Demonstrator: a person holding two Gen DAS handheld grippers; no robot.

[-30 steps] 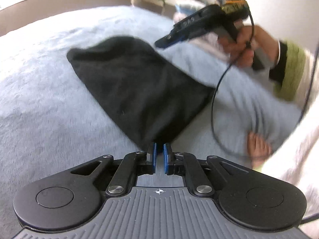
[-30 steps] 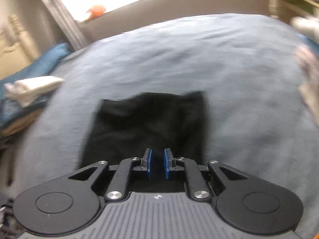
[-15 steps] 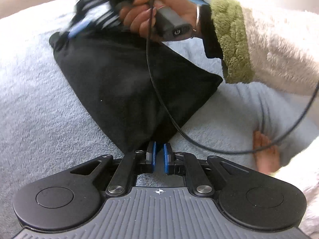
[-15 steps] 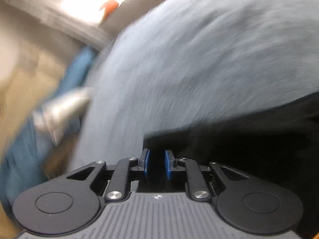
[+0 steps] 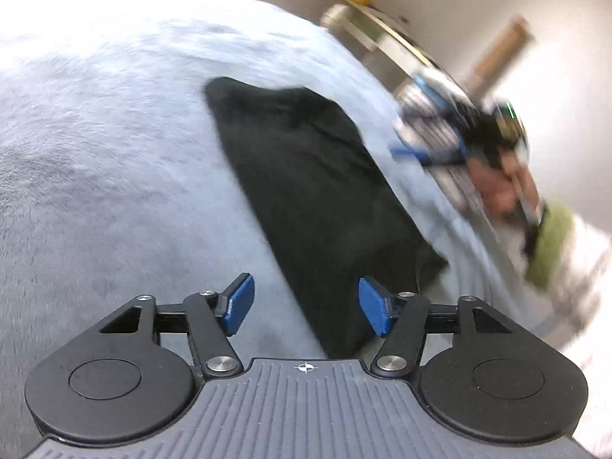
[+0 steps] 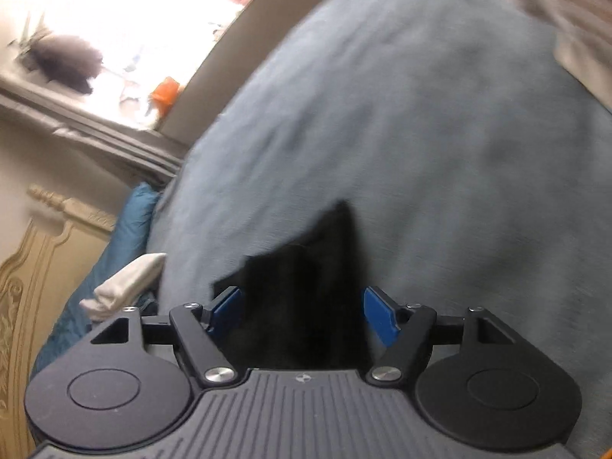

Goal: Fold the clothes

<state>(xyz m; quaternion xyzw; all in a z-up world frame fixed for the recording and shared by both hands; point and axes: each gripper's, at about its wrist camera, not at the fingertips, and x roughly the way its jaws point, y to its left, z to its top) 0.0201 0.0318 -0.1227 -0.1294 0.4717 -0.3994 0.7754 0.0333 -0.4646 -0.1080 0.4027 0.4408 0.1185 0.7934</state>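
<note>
Both grippers have let go of the black cloth [image 5: 321,206]. A second ago the left gripper [image 5: 304,304] was pinched on the cloth's near corner; its jaws have just been opening and now stand wide, with that corner lying loose on the blanket [image 5: 114,153] between the blue pads [image 5: 239,302], which do not press it. The right gripper [image 6: 302,315] has likewise just been opening; the cloth's edge shows between its spread pads [image 6: 376,315], unclamped. Half a second ago the person's right hand [image 5: 497,183] reached across over the cloth; it is now off past the cloth's right edge. The cloth now lies as a longer, narrower folded strip.
</note>
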